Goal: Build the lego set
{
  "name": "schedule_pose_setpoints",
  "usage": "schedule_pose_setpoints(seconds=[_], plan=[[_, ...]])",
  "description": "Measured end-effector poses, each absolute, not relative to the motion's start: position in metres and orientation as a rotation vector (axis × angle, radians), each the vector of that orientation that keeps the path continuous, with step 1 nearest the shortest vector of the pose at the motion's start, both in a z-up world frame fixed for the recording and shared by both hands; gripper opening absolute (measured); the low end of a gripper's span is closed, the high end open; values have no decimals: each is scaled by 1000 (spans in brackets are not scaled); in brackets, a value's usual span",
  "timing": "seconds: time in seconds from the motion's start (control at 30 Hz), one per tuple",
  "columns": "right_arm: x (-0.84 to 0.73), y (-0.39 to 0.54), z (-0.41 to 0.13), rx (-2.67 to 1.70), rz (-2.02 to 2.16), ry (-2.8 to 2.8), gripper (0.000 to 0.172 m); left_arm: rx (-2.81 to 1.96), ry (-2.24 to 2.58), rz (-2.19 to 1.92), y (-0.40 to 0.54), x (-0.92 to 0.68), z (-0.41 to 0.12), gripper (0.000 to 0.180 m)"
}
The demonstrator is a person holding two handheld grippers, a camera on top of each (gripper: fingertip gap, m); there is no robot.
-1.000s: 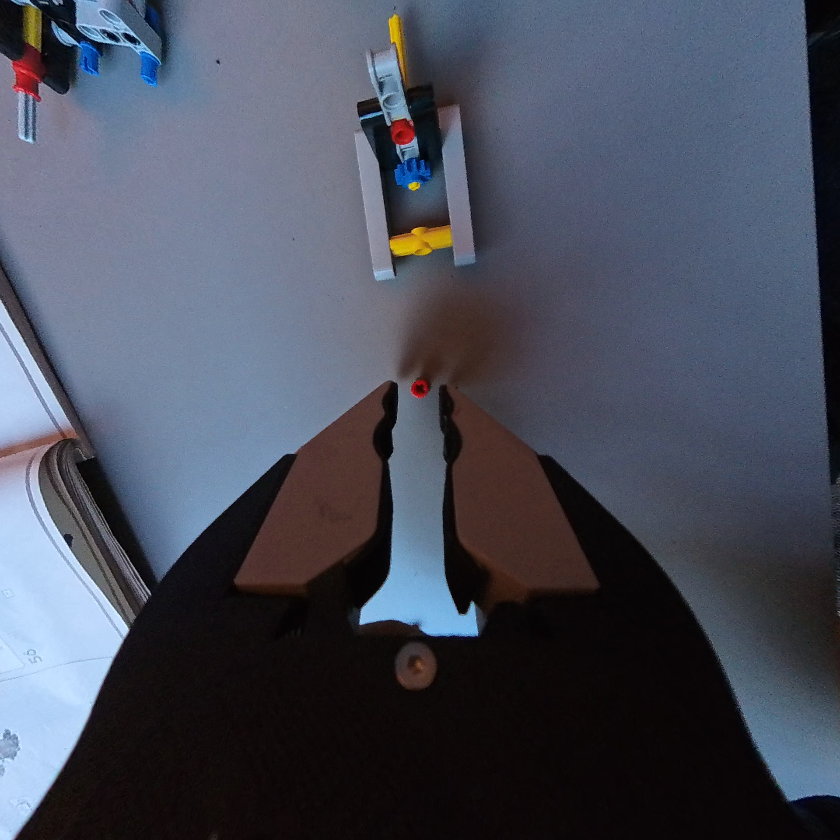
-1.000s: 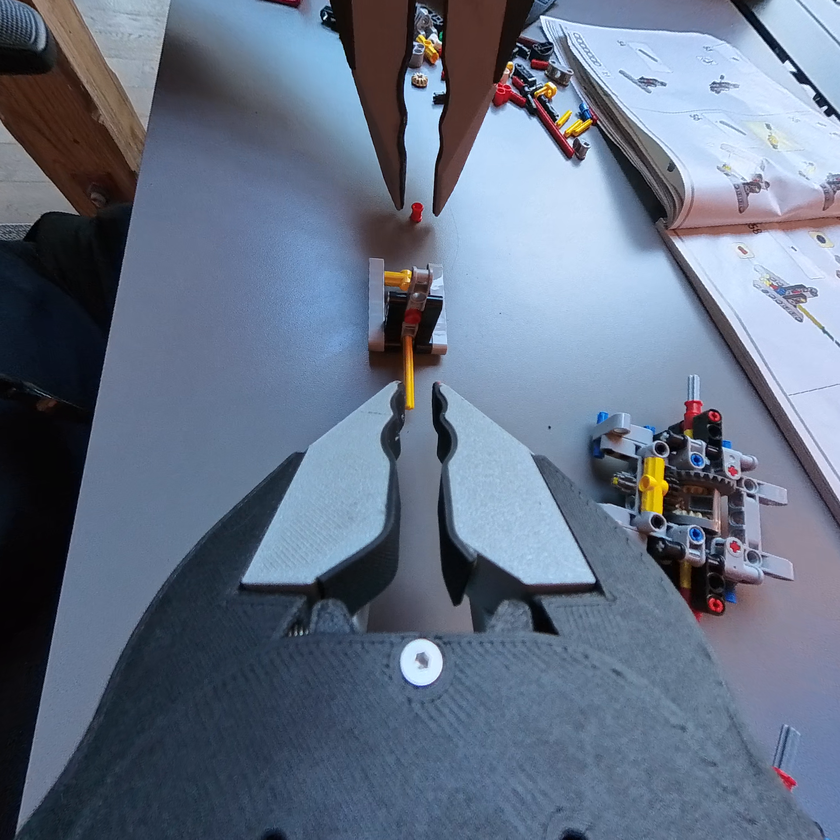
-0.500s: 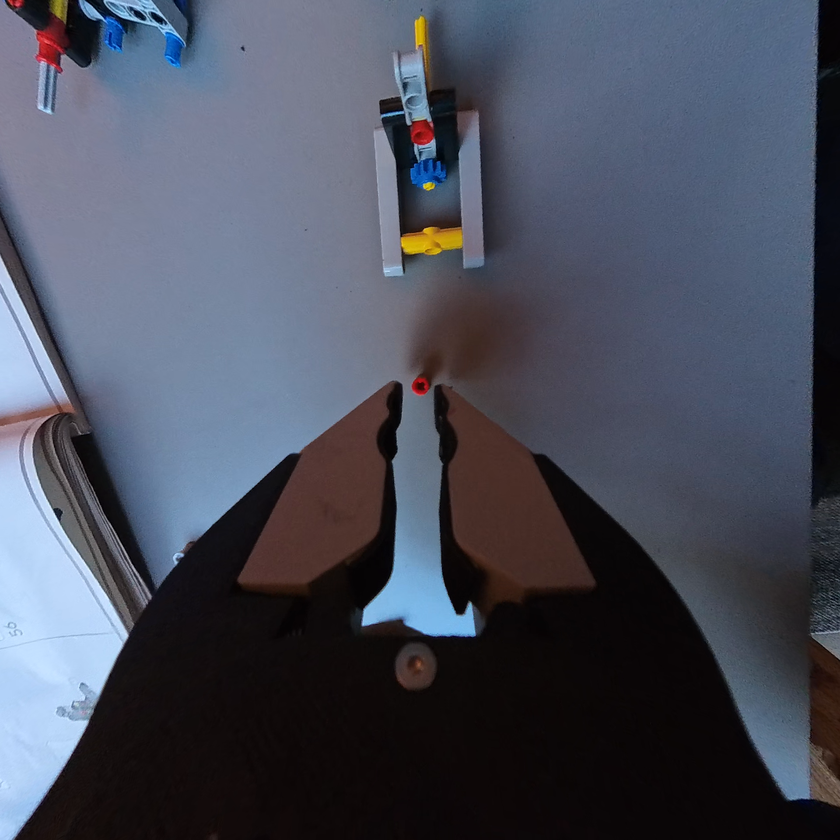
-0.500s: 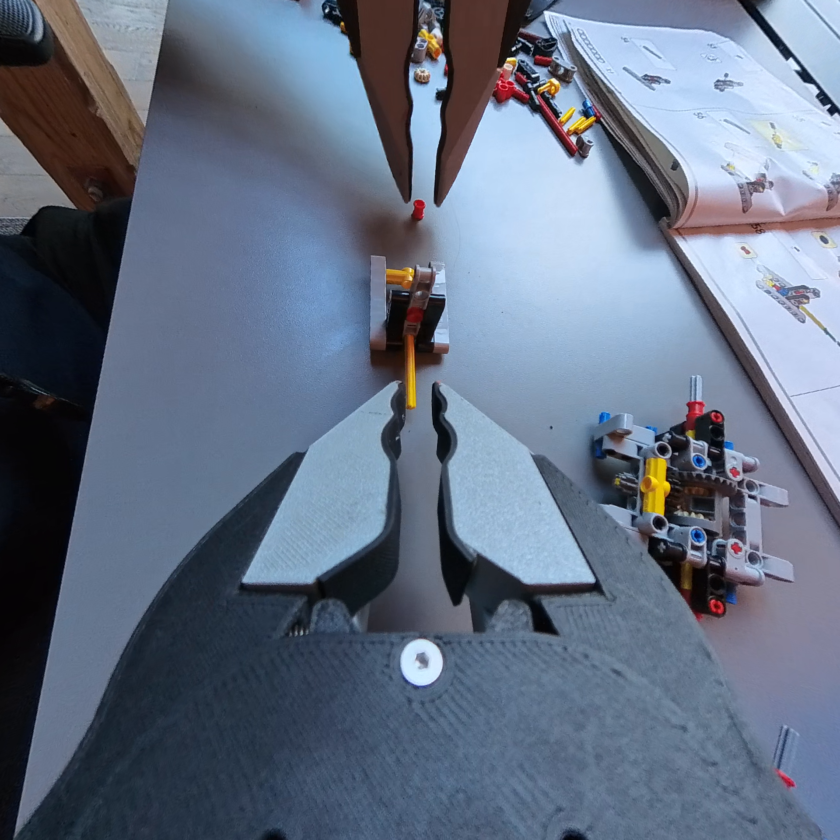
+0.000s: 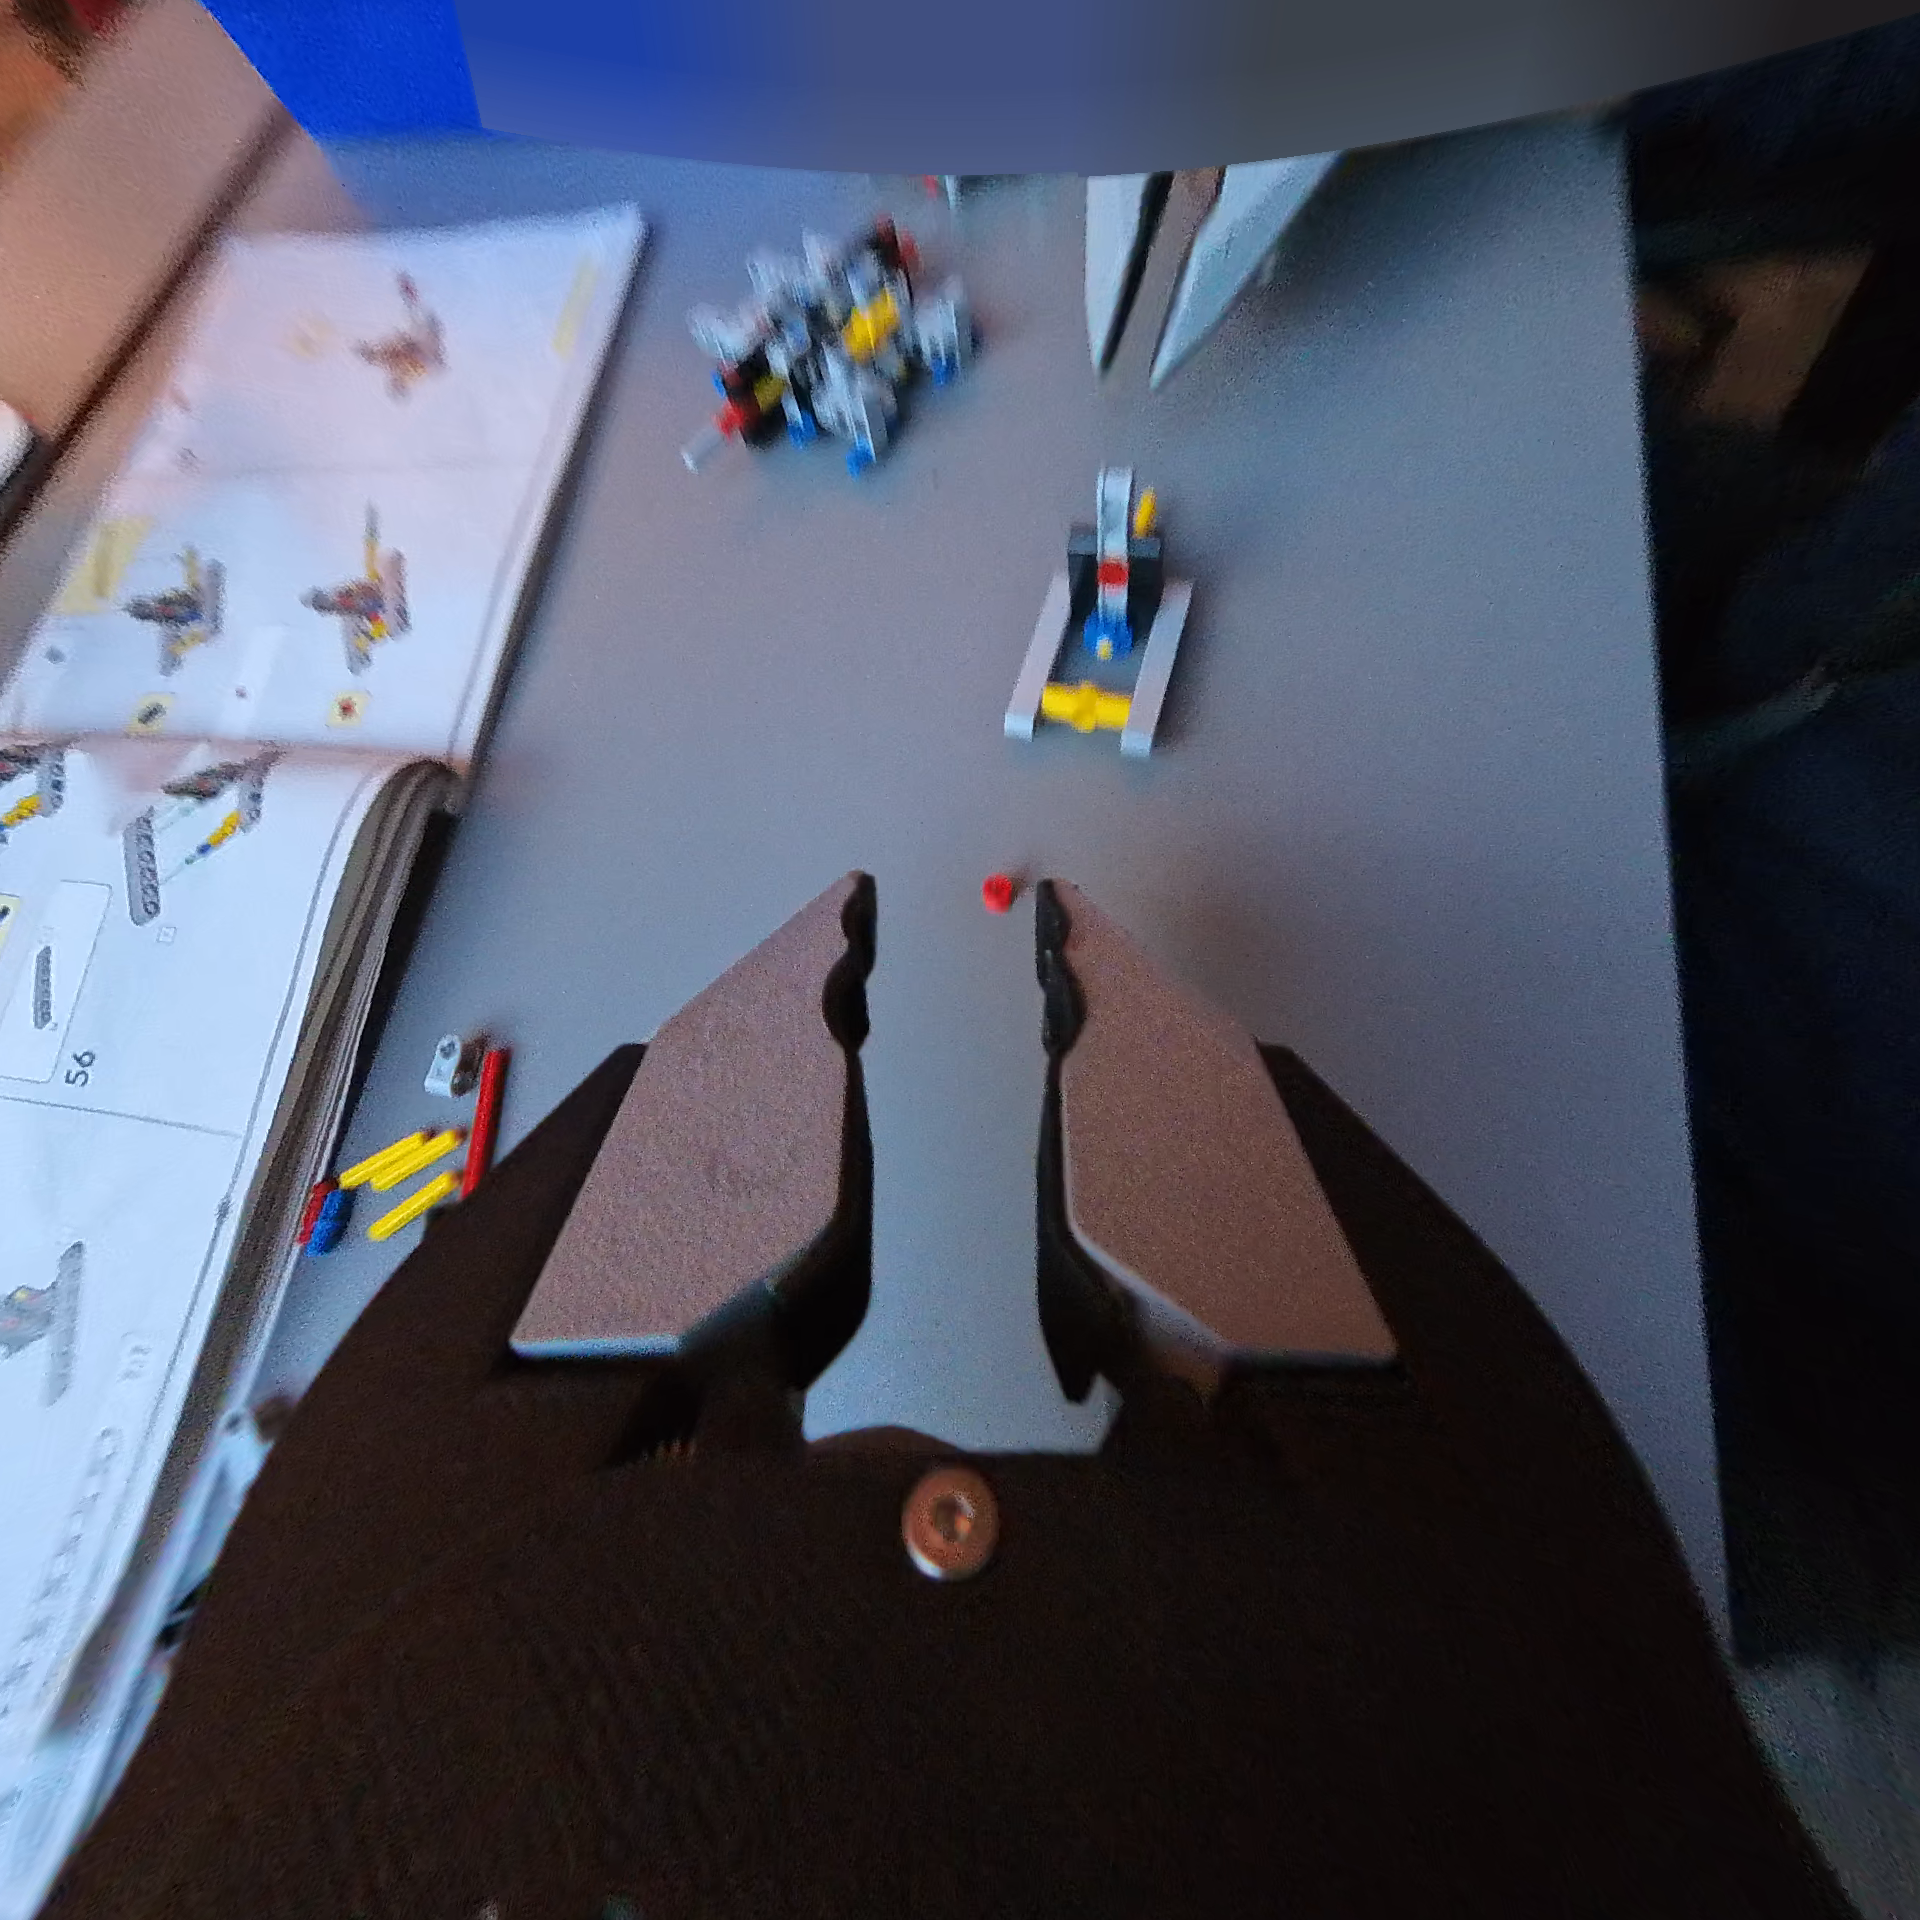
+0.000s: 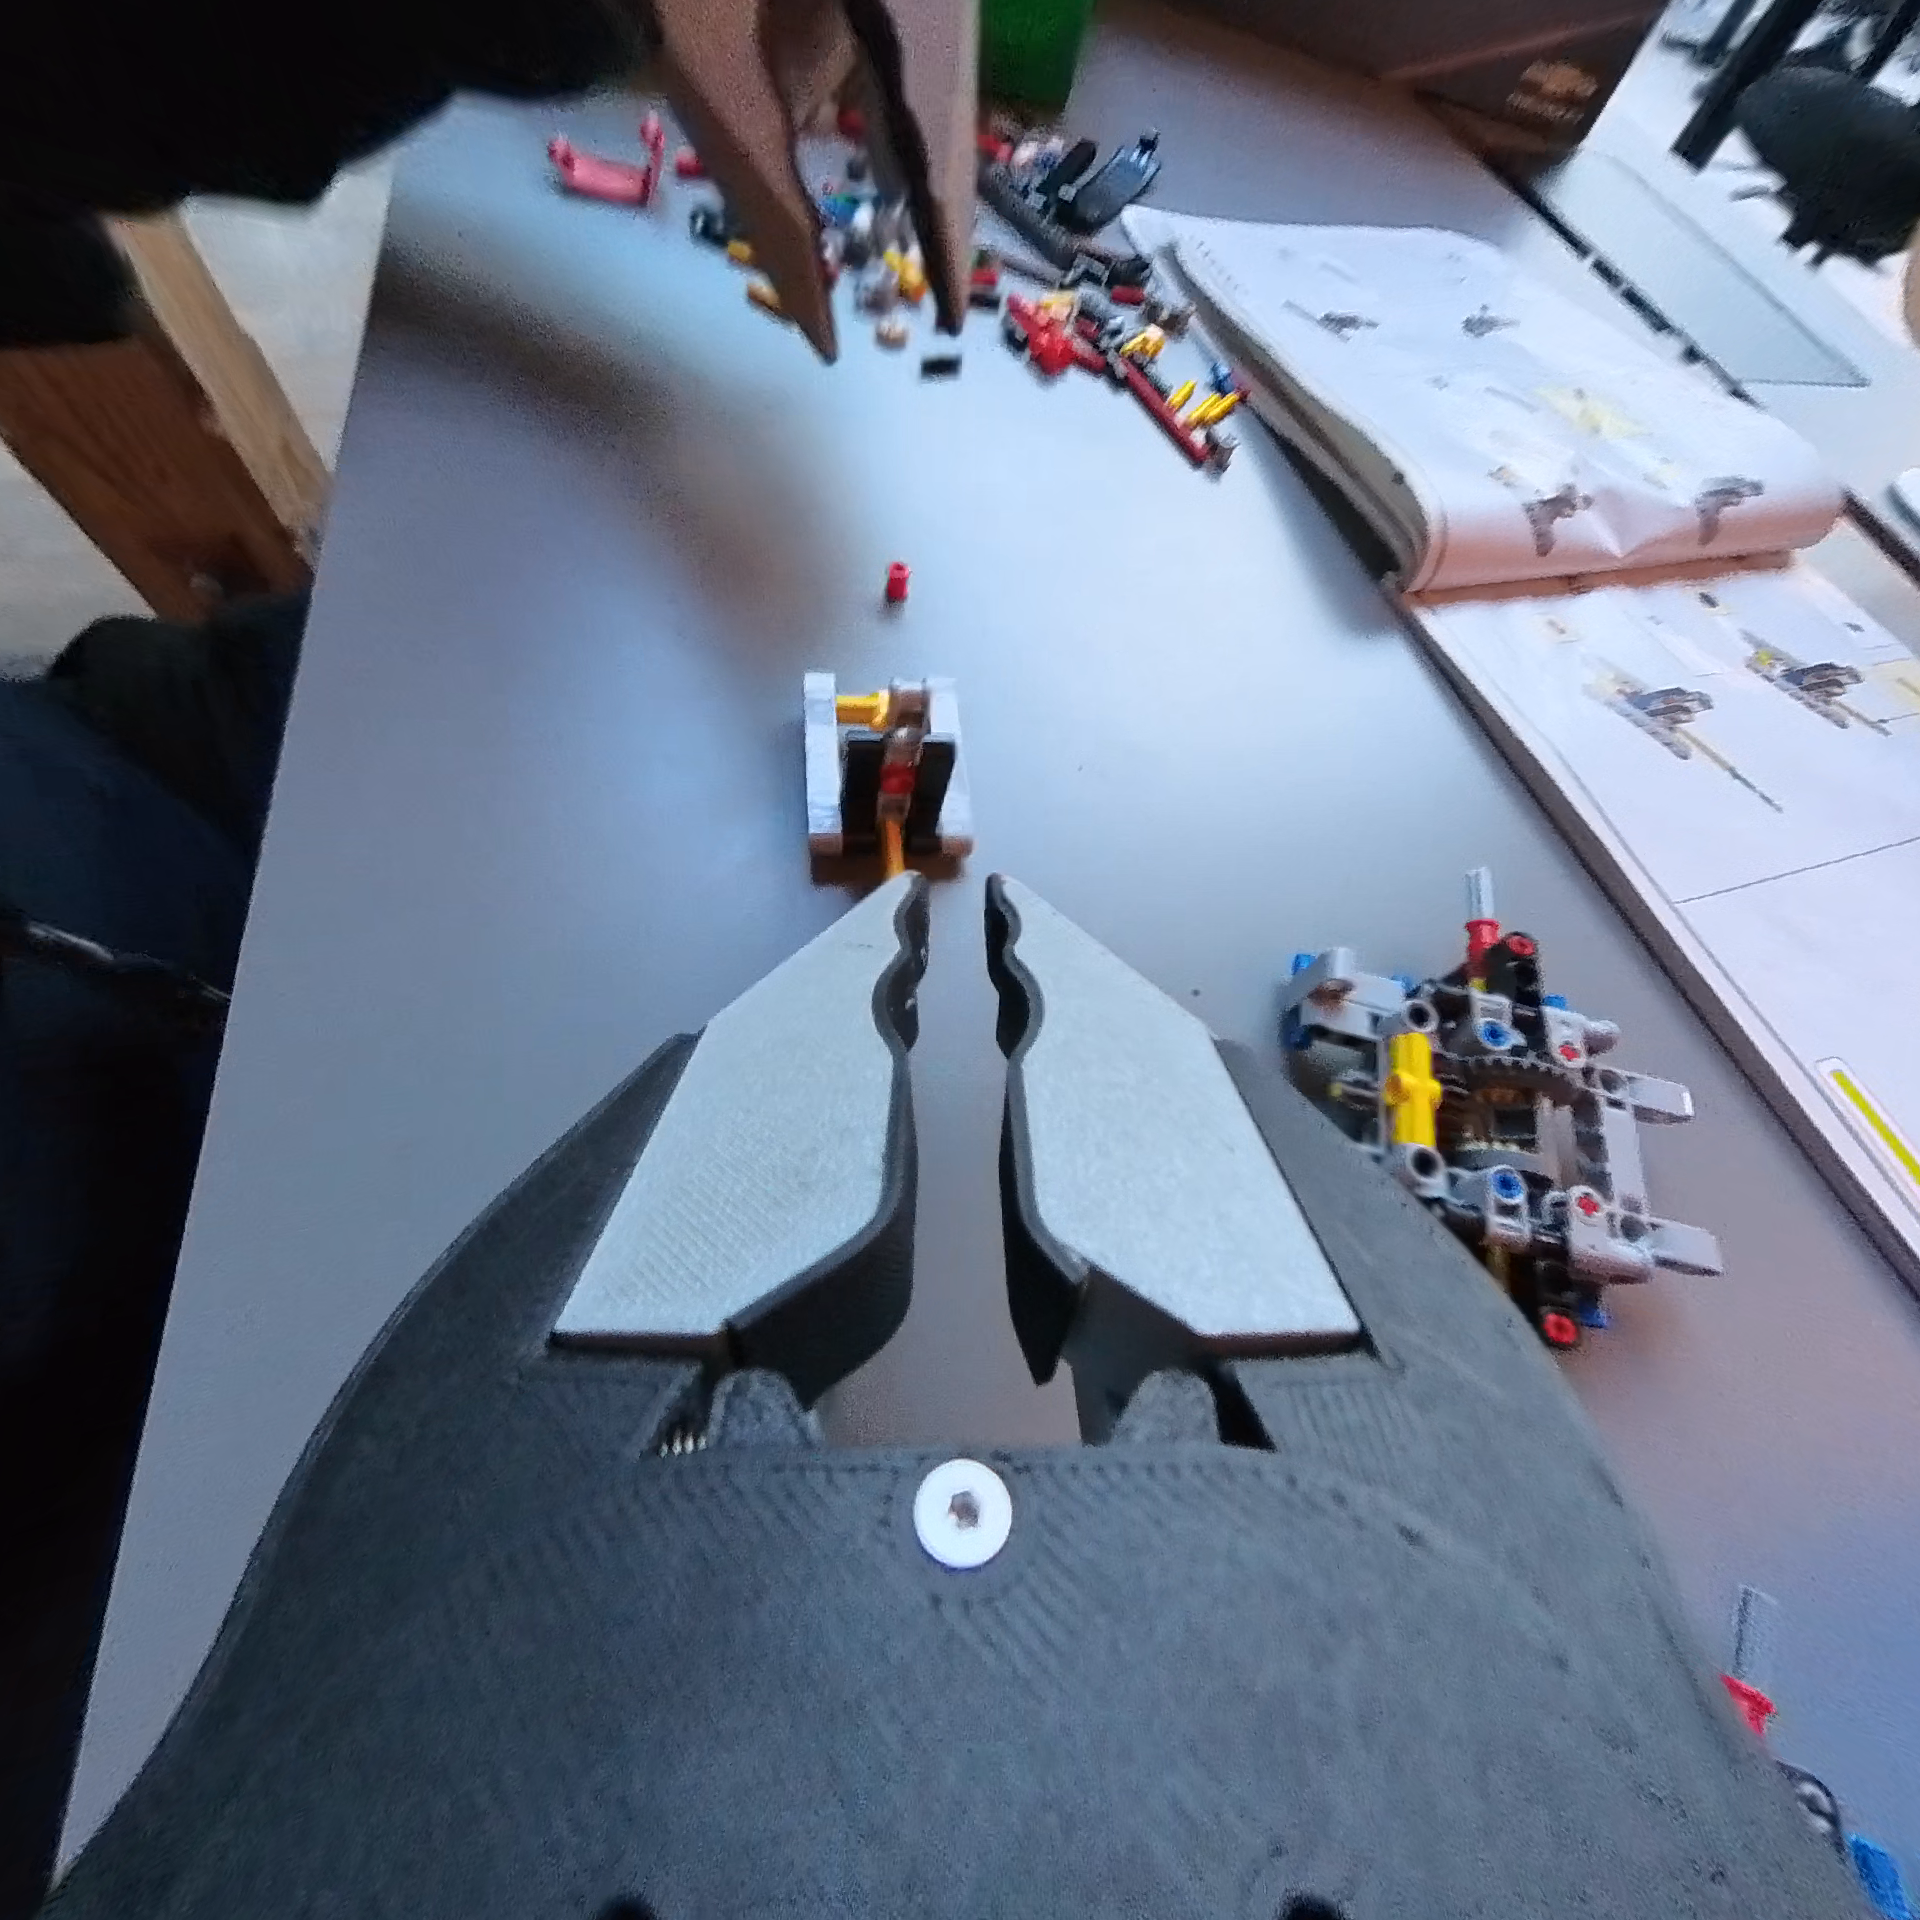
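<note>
Left wrist view: left tool [image 5: 954,894] well open, nothing between the pads; small red bush [image 5: 997,891] lying on the grey table [image 5: 727,790], just inside the right fingertip [image 5: 1049,904], apparently apart from it, contact not resolvable through blur. Small grey frame assembly [image 5: 1101,644] beyond the bush, standing on its two grey rails, hence stable. Larger mixed assembly [image 5: 831,343] farther beyond the bush and to its left. Open instruction booklet [image 5: 260,623] left of the bush, lying flat and open, presumably for reference. Short of the bush and to its left, beside the booklet edge: three yellow axles [image 5: 410,1179], one red axle [image 5: 484,1117], one grey connector [image 5: 447,1065]. Right tool [image 5: 1169,281] visible beyond the frame assembly, tips pointing down. Right wrist view: right tool [image 6: 954,894] nearly closed, narrow gap, nothing gripped; left fingertip [image 6: 904,899] just short of the frame assembly [image 6: 883,769], covering the near end of its protruding yellow axle [image 6: 894,854], touch not resolvable. Bush [image 6: 896,582] alone beyond the frame. Left tool [image 6: 883,332] raised, well beyond the bush, over a heap of loose parts [image 6: 1091,312], too many and too blurred to count. Count: two tools, two assemblies, one booklet, one bush.
</note>
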State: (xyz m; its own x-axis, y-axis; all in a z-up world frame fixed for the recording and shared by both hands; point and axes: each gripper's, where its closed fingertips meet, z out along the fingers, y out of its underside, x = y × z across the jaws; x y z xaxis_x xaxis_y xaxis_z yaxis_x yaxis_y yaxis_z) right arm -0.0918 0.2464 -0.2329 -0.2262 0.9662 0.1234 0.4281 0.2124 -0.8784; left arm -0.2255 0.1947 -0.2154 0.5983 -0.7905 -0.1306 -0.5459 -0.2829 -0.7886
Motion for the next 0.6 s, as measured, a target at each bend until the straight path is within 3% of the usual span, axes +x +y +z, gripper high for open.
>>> schedule_pose_setpoints(seconds=[0.3, 0.6], plan=[[-83, 292, -186, -1293, 1055, -1420, 8, -1658, 899, -230, 213, -218, -198, 25], [-86, 301, -201, -1341, 1037, -1443, 7, -1643, 926, -222, 217, -216, -207, 20]])
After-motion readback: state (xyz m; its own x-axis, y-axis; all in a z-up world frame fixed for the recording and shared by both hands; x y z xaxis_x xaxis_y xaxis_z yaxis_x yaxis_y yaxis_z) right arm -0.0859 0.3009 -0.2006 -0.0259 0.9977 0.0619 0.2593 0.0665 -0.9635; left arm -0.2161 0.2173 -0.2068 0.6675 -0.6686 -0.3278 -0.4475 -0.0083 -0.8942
